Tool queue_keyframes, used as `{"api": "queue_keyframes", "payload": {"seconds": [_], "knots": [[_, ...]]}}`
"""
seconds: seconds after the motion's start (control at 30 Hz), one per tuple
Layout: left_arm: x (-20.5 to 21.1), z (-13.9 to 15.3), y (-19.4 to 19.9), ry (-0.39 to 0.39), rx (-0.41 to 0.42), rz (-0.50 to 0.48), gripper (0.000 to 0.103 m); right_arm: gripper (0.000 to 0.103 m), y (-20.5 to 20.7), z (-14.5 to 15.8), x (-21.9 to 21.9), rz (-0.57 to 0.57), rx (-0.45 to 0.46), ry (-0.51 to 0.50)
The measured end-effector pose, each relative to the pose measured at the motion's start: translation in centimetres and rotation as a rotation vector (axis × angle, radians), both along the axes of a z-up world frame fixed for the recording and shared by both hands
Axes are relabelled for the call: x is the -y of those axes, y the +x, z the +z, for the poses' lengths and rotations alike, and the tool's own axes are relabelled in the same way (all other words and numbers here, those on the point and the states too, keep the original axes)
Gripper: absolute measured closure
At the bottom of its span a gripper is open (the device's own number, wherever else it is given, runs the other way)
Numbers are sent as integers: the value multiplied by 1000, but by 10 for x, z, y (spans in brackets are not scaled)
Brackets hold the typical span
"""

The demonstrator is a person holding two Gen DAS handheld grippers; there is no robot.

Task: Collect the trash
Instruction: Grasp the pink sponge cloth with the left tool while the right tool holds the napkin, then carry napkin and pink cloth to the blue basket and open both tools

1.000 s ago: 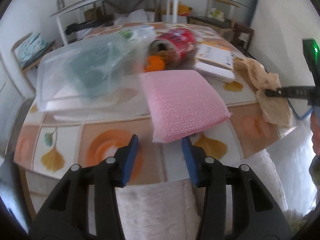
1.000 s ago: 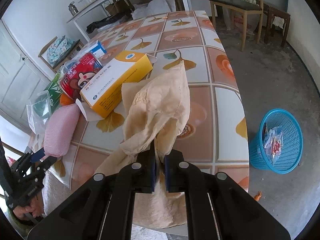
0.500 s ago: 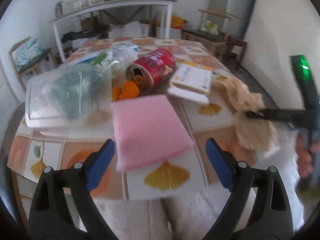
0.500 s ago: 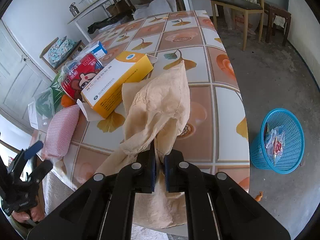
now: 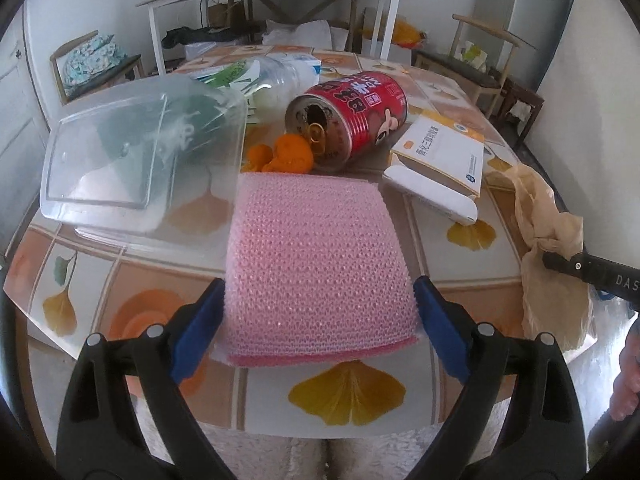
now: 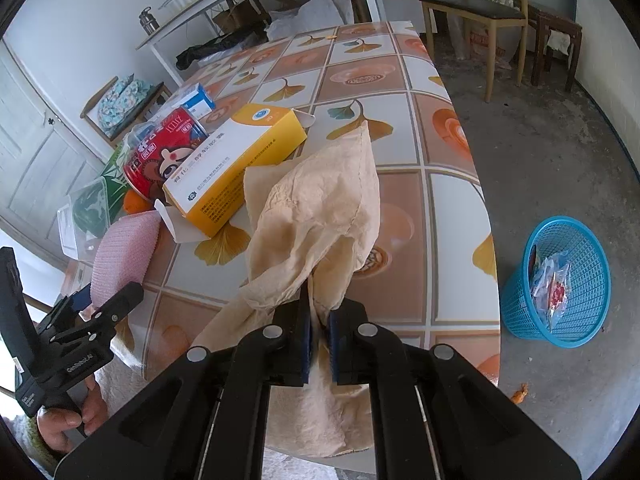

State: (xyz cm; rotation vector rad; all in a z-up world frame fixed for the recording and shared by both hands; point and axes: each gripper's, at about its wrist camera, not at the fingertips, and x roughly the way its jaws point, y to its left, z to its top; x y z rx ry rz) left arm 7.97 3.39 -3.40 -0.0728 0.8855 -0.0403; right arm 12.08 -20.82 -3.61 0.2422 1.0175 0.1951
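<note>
We saw the pink sponge (image 5: 320,264) lying flat on the table (image 5: 440,248), its near end between our left gripper's (image 5: 318,322) jaws. These had just been opening and stood wide, flanking its sides without squeezing. Our right gripper (image 6: 319,330) was clamped tight on the crumpled beige paper (image 6: 320,216); the blue basket (image 6: 560,280) stood on the floor well right of those jaws.

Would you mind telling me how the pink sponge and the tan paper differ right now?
The pink sponge is a thick, flat, knobbly pad lying wholly on the table; the tan paper is thin, crumpled and droops over the table's edge. The sponge sits between the wide-open left tool, whose jaws have just been opening; the paper is pinched in the shut right tool. Both lie near the table's front edge.
</note>
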Motion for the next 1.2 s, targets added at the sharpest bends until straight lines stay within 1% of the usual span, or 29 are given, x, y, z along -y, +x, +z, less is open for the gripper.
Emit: {"api": "queue_keyframes", "payload": {"seconds": [0.03,0.13,0.4,0.53,0.7,0.83,1.0,1.1,1.2], "knots": [[-2,0,-2,-7,6,0,21,96,0,0,0,0,0,0],[-6,1,-5,-27,8,-7,23,96,0,0,0,-2,1,-2],[-10,4,-24,-55,-5,-42,25,96,-6,2,-4,-1,-10,-11],[-14,10,-33,-85,9,-50,25,96,-13,8,-3,-6,1,0],[-13,23,-41,-117,68,-57,25,96,-23,17,2,-16,29,24],[-4,32,-50,-123,113,-84,25,96,-31,23,11,-41,52,62],[5,45,-52,-130,155,-114,25,96,-43,31,24,-80,84,103],[18,53,-53,-129,183,-146,25,96,-52,37,39,-110,107,120],[38,63,-51,-119,224,-205,25,96,-57,44,52,-138,128,120]]}}
